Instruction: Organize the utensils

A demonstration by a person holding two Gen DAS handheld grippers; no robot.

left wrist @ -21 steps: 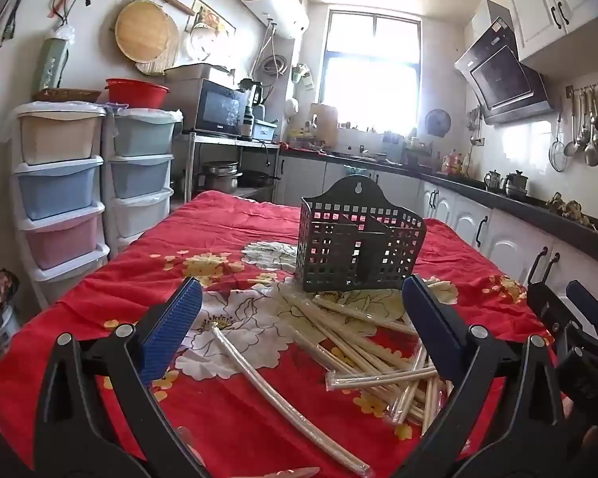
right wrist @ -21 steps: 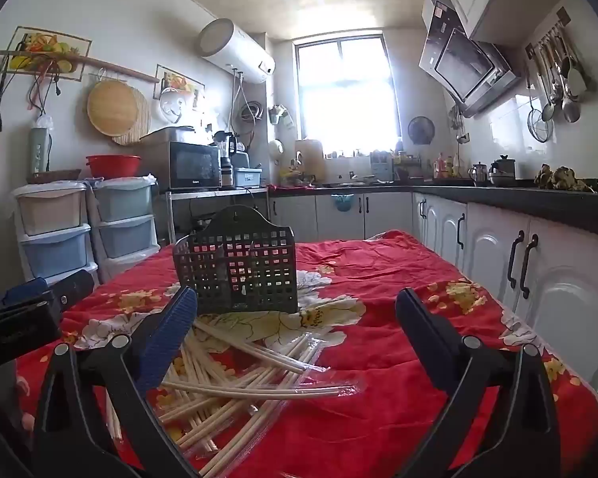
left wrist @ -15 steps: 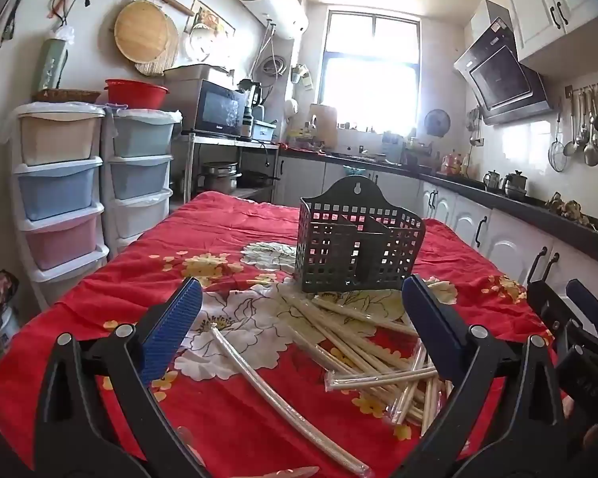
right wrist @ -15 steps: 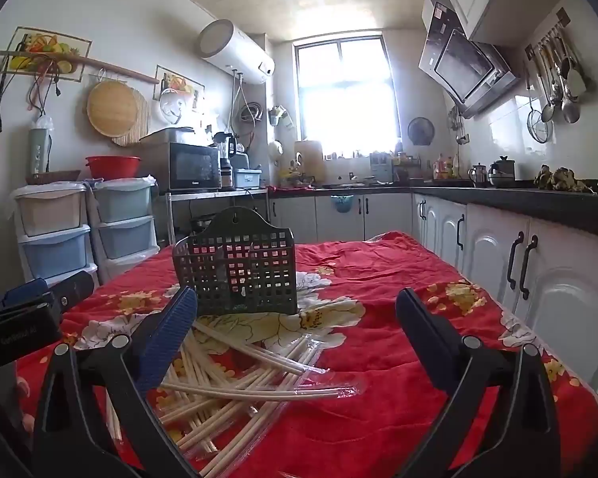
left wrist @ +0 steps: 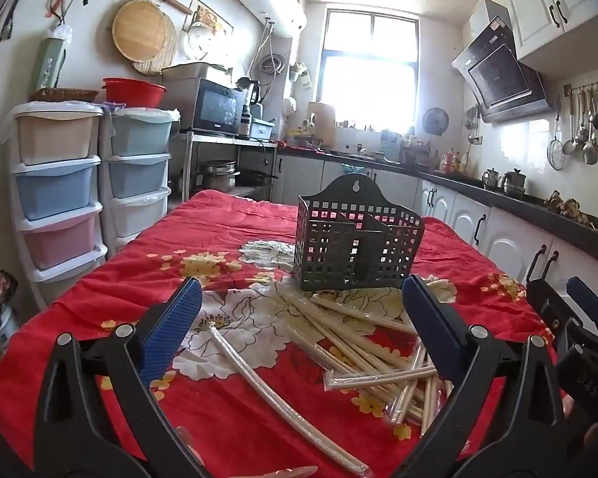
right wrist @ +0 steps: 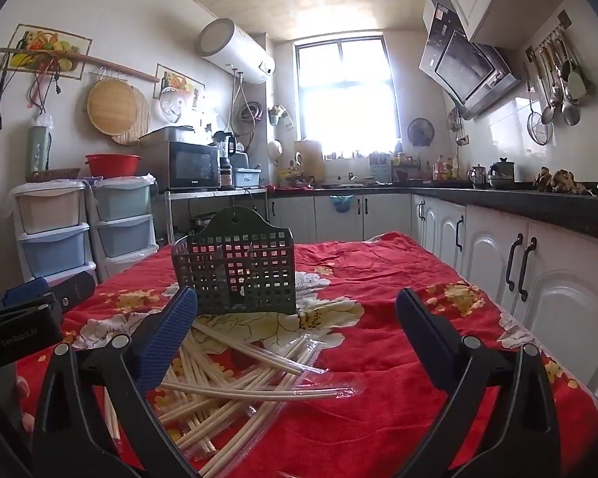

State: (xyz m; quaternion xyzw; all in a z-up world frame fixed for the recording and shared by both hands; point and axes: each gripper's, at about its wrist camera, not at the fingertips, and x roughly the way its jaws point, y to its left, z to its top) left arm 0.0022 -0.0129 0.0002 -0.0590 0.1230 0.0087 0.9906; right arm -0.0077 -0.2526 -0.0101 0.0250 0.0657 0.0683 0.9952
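A dark perforated utensil basket (left wrist: 357, 247) (right wrist: 237, 273) with a divider stands upright on the red flowered tablecloth (left wrist: 203, 247). In front of it lies a loose pile of plastic-wrapped chopsticks (left wrist: 362, 338) (right wrist: 235, 374); one wrapped pair (left wrist: 275, 394) lies apart to the left. My left gripper (left wrist: 299, 302) hovers open above the near side of the pile, nothing between its blue pads. My right gripper (right wrist: 297, 312) is open too, low over the pile's right side, holding nothing. Each gripper's body shows at the edge of the other's view.
Stacked plastic drawer units (left wrist: 59, 191) stand left of the table. White cabinets and a dark counter (right wrist: 518, 199) run along the right. A microwave (left wrist: 215, 107) sits on a shelf behind. Red cloth (right wrist: 378, 275) right of the basket is bare.
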